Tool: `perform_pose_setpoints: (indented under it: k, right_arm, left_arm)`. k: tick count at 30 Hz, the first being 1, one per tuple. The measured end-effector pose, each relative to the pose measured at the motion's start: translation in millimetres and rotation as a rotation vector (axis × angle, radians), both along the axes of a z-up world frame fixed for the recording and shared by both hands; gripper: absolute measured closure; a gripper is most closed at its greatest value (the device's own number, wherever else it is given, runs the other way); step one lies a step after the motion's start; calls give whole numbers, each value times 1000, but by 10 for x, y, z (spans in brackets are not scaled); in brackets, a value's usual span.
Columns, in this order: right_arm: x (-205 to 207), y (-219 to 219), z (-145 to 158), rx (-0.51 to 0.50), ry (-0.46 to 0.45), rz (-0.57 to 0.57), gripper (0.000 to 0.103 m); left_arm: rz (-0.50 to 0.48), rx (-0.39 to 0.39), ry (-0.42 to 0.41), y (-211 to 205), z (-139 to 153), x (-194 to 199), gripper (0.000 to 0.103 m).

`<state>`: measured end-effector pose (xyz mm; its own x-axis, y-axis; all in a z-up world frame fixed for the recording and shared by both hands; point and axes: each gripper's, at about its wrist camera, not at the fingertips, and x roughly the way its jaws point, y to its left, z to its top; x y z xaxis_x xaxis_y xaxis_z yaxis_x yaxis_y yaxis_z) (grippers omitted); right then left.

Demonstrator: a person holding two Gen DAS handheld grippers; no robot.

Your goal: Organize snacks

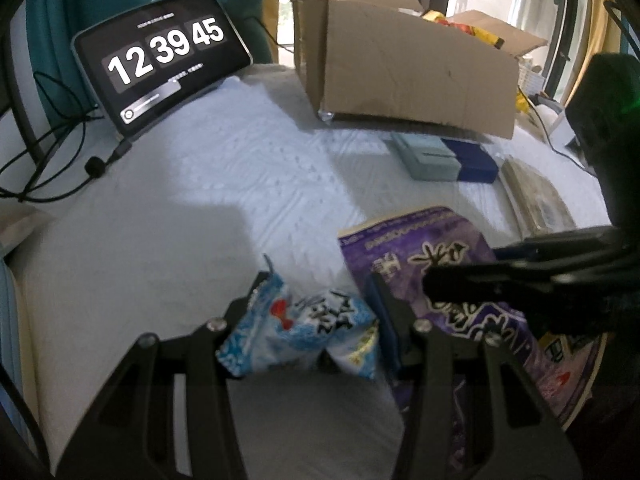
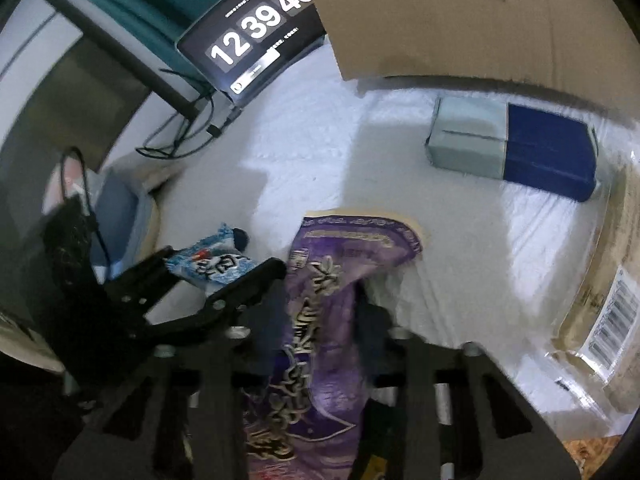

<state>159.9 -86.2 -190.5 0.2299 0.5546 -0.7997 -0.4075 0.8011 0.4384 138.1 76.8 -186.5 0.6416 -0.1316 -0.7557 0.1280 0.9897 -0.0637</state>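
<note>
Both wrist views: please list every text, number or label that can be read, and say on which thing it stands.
"12 39 45": clock digits on the tablet screen.
Small lines above and below those digits: too small to read.
Large dark characters on the purple snack bag: blurred, not readable.
Print on the blue-white snack packet: crumpled, not readable.
Barcode label on the flat package: digits too small.

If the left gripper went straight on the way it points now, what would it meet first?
Probably just the white cloth-covered table: the left gripper already holds the small blue-and-white snack packet, and the brown cardboard box lies further off.
</note>
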Motion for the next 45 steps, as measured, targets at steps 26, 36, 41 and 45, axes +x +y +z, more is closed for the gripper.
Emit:
perform_pose_setpoints:
  k: [26, 36, 41, 45]
  right_arm:
    - [305, -836, 1202, -11, -392, -122, 89]
    - [521, -1252, 1631, -5, -521, -197, 89]
    - [606, -1417, 1764, 3, -559, -228, 88]
    - [702, -1555, 1844, 14, -584, -259, 89]
  left_arm:
    - [-17, 63, -297, -263, 1200, 337, 54]
    - [-51, 69, -371, -472, 1532, 584, 54]
    - [-72, 60, -395, -505, 1678, 752, 54]
    - [-88, 70, -424, -587, 1798, 910, 54]
